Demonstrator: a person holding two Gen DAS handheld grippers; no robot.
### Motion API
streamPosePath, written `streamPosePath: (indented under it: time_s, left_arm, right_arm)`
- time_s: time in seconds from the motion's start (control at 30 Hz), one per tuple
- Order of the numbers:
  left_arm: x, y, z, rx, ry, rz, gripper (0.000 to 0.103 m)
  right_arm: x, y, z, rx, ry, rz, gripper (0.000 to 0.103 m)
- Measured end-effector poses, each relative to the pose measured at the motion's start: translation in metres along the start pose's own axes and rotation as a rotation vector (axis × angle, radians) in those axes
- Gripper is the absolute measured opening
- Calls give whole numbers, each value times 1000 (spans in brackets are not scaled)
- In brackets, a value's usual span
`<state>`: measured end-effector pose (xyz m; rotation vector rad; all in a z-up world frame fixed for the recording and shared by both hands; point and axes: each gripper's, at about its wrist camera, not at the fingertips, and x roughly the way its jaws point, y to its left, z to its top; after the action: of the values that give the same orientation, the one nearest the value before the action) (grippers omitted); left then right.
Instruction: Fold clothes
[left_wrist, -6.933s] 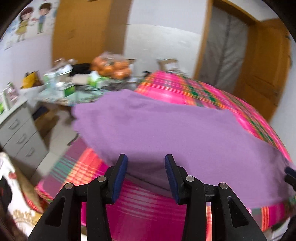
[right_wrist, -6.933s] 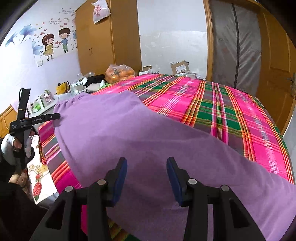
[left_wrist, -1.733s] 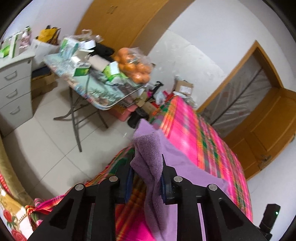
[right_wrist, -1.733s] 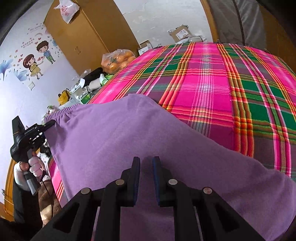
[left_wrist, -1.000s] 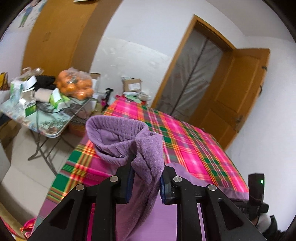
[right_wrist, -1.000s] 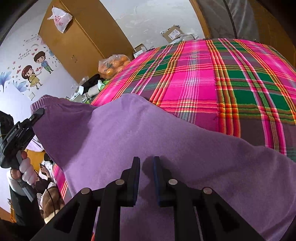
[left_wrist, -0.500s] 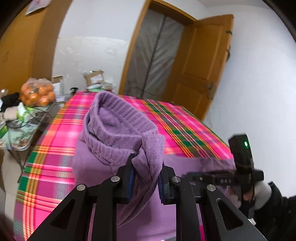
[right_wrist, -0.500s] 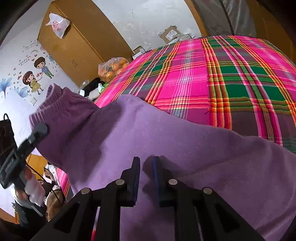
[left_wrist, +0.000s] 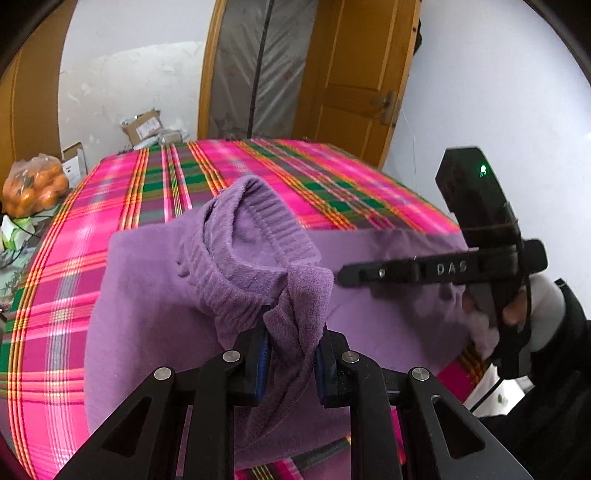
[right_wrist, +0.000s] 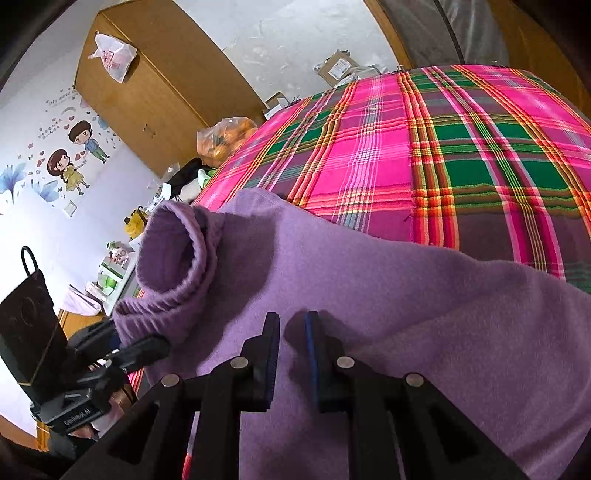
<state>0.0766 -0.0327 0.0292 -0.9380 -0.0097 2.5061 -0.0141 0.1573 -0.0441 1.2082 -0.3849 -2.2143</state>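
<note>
The left gripper (left_wrist: 291, 345) has its jaws pinched tight on a bunched edge of the purple sweater (left_wrist: 155, 295), right beside the ribbed cuff or collar opening (left_wrist: 255, 236), which stands lifted above the rest of the cloth. The right gripper (right_wrist: 291, 350) has its jaws nearly together, a narrow gap showing; whether any cloth is caught between them I cannot tell. It sits low over the sweater's flat body (right_wrist: 424, 314). The sweater lies spread across the near part of the pink and green plaid bedspread (right_wrist: 461, 147). Beyond the bed stand a wooden wardrobe (right_wrist: 155, 88), a bag of oranges (left_wrist: 33, 188) and cardboard boxes (left_wrist: 142, 123).
</note>
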Motion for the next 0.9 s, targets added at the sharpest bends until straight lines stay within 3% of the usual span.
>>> streamPosePath:
  time_s: [0.23,0.37,0.53,0.73,0.9]
  left_arm:
    - [-22,3,-3,-30,-55,-66,37]
    - [-37,10,-4,-76,-103,-114,42]
    - [-47,21,-6,-114,-134,-65,47]
    - [-44,58,-16,-240,-113,120,47]
    - [-50,80,-29,-323,-112,177,47]
  right_arm:
    - [0,1,0,13,-6,22,24]
    - [-1,0,0,29,-8,46,32]
    - [0,0,0,54,-14,73,39]
    - [0,2,4,87,-12,120,47]
    - [9,10,14,103,-1,158,48]
